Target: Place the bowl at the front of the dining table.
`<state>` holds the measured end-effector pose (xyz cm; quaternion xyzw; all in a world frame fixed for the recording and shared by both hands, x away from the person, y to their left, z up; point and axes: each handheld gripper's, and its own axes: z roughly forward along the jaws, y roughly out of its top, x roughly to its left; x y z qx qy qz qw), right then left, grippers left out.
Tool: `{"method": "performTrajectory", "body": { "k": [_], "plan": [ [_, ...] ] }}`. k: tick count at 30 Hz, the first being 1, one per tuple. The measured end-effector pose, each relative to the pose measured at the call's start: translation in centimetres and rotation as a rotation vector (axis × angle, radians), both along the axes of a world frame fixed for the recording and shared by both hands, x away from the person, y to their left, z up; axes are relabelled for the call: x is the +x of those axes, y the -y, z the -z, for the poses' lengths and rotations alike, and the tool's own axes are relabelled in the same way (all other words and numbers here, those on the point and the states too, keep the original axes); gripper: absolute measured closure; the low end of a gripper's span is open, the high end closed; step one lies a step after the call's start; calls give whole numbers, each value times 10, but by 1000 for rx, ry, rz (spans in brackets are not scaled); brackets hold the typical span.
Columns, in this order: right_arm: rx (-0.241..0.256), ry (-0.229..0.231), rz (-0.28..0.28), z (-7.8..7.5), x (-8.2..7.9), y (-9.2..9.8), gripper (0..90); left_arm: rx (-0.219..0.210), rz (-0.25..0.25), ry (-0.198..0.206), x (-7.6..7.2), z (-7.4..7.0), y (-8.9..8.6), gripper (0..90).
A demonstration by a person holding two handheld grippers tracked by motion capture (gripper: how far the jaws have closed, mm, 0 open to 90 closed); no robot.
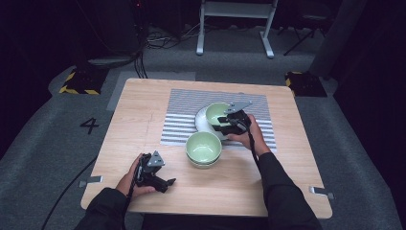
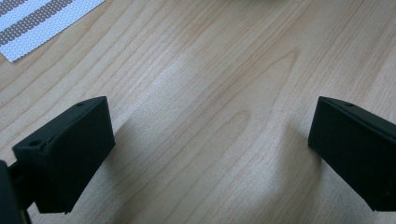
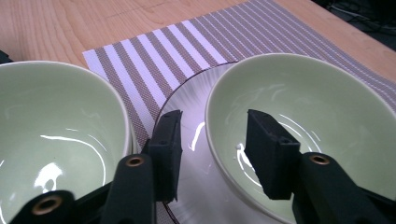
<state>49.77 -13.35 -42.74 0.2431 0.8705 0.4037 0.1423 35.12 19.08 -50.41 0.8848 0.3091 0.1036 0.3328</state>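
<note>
A pale green bowl (image 1: 214, 109) (image 3: 303, 102) sits on a white plate (image 1: 201, 122) (image 3: 196, 144) on the striped placemat (image 1: 186, 103). My right gripper (image 1: 224, 120) (image 3: 212, 128) is open and straddles this bowl's near rim, with one jaw inside the bowl and the other outside over the plate. Gaps show on both sides of the rim. Another green bowl (image 1: 203, 146) (image 3: 56, 126) stands at the mat's front edge and seems to rest in a second one. My left gripper (image 1: 165, 184) (image 2: 210, 144) is wide open, low over bare wood at the front left, holding nothing.
The wooden table (image 1: 136, 110) stands on grey floor, with a white frame (image 1: 234, 24) beyond its far edge. A corner of the placemat (image 2: 37, 23) shows in the left gripper view. Bare wood lies left of the mat and along the front.
</note>
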Motion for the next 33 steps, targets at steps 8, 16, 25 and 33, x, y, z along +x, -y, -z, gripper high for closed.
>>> {"method": "performTrajectory", "body": {
  "k": [8,16,25,33],
  "plan": [
    [-49,48,17,-8,-14,3,335,0,0,0,0,0,0,3],
    [-81,52,31,-11,-25,11,228,-1,-4,-1,0,0,0,3],
    [-110,61,35,-15,-40,21,233,-2,-5,-1,0,0,0,3],
    [-136,66,10,-14,-53,27,236,-2,-5,-2,0,0,0,3]
  ]
}}
